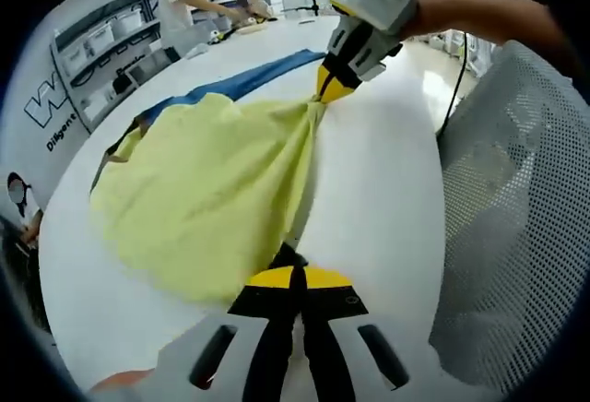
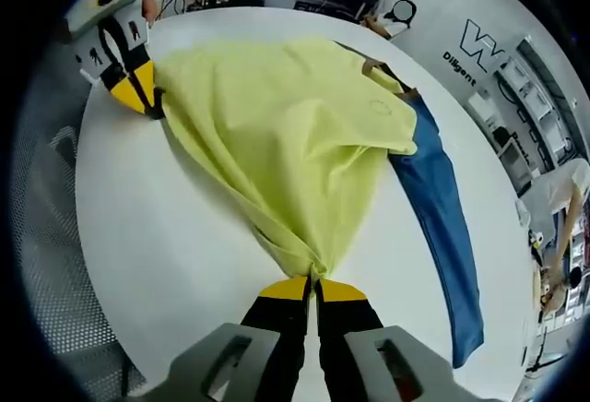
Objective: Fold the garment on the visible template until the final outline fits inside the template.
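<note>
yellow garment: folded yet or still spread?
Not neatly folded. The yellow garment is stretched between the left gripper and right gripper, bunched at both pinch points, draping loosely over the white table.

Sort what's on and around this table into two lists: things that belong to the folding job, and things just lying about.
Part of the job:
yellow garment
blue template under it
left gripper, shut on the garment
right gripper, shut on the garment

Just lying about:
mesh chair
shelves with bins
people at the far table

Both grippers (image 1: 293,277) (image 1: 330,88) pinch the yellow garment (image 1: 212,199).
</note>
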The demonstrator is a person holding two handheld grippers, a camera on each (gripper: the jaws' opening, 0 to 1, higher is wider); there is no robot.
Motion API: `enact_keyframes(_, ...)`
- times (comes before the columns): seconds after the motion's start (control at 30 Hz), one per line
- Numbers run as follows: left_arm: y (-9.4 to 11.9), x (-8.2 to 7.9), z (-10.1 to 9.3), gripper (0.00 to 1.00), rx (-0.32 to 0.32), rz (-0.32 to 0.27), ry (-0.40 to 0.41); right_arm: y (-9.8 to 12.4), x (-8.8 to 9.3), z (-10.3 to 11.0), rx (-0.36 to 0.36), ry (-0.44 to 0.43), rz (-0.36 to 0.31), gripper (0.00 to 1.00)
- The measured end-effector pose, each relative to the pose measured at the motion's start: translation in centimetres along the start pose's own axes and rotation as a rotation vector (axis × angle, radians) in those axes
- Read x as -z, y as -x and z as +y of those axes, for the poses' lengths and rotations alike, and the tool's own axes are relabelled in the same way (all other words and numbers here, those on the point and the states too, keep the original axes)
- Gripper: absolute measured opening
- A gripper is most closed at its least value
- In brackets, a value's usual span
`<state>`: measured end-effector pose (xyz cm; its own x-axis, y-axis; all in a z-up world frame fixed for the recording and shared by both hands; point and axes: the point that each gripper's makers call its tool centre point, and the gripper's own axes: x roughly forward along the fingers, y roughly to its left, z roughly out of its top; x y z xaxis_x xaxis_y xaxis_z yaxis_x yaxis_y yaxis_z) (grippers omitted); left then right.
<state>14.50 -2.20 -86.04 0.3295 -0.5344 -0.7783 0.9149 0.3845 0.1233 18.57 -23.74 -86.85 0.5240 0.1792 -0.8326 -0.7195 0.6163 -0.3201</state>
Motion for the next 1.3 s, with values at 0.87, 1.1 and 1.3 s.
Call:
enact_keyframes(0.87,9.2,15.5,20.6,0.0,-0.473,0.162,0.414,0.0,0.0,0.1,-0.003,0.018,0.018,0.0)
enact_keyframes(1.1,10.9,18.5,25.8,0.0,-0.577,0.205,0.557,0.1,0.0,0.1,-0.003,0.009,0.02,0.0)
enact_keyframes(1.3,11.9,20.2,27.7,0.0,-0.615,0.253,0.558,0.1,0.1,0.1,-0.004,0.002,0.025,0.0)
